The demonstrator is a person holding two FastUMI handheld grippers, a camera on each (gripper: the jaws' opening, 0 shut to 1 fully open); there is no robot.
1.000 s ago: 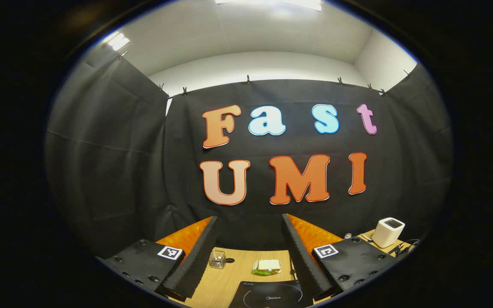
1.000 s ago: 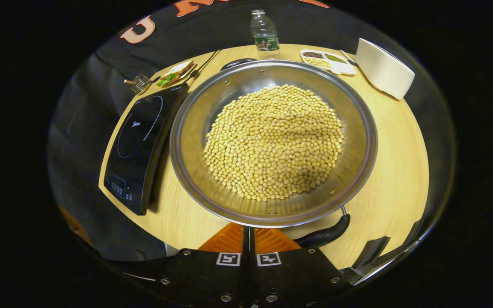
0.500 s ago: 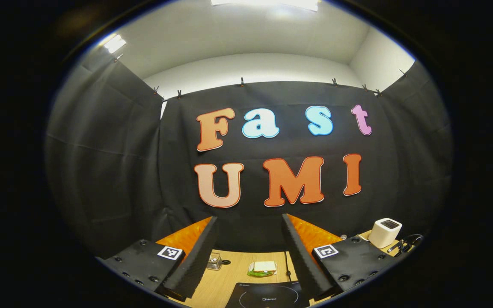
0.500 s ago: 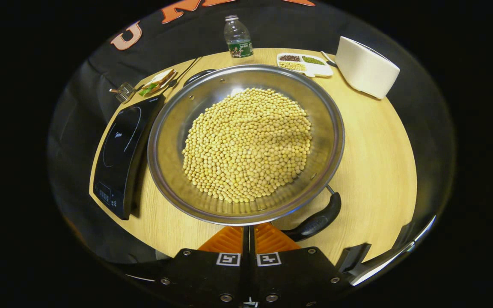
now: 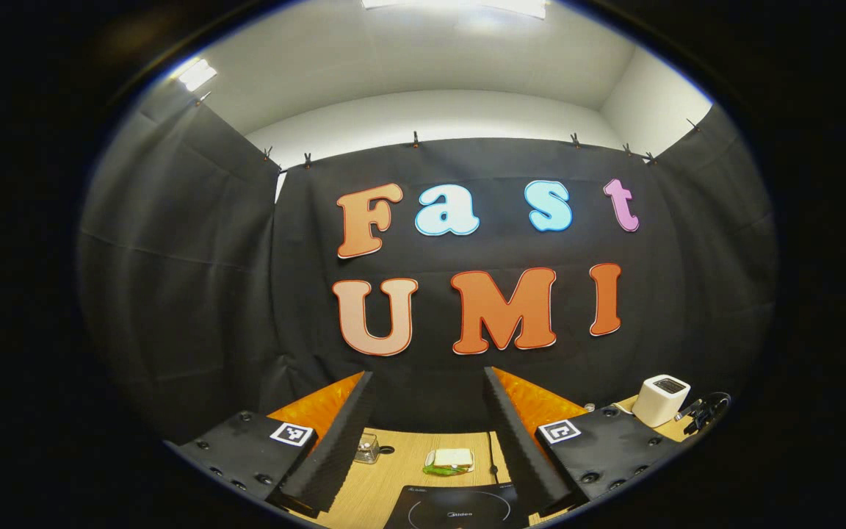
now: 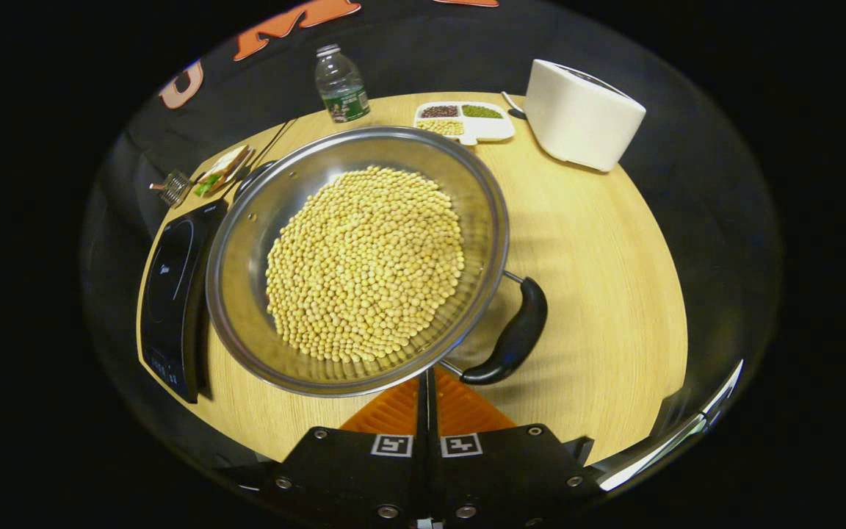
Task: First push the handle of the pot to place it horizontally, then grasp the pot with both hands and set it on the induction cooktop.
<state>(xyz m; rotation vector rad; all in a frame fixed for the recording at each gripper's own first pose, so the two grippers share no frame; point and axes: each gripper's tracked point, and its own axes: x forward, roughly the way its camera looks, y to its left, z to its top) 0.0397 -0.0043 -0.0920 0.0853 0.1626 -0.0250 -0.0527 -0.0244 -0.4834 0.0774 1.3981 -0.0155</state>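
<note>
A wide steel pot (image 6: pixel 247 242) heaped with yellow beans sits on the wooden table (image 6: pixel 599 279), in the right gripper view. One black handle (image 6: pixel 512 339) sticks out at its lower right; the other handle (image 6: pixel 248 176) peeks out at the far left. My right gripper (image 6: pixel 427 376) is shut with nothing held, its tips just under the pot's near rim and right beside the near handle's end. The black induction cooktop (image 6: pixel 170 290) lies left of the pot. My left gripper (image 5: pixel 428 375) is open, held high and facing the booth wall, with the cooktop (image 5: pixel 460 508) below it.
Behind the pot stand a water bottle (image 6: pixel 340 82), a white divided dish (image 6: pixel 465 121) of beans and a white toaster (image 6: pixel 581 110). A sandwich plate (image 6: pixel 221 169) and a small wire holder (image 6: pixel 172 188) sit at the far left, beyond the cooktop. The table's edge runs close to my right gripper.
The pot has turned: its near handle swung from just ahead of my right gripper out to the right and farther away. The left gripper has barely shifted.
</note>
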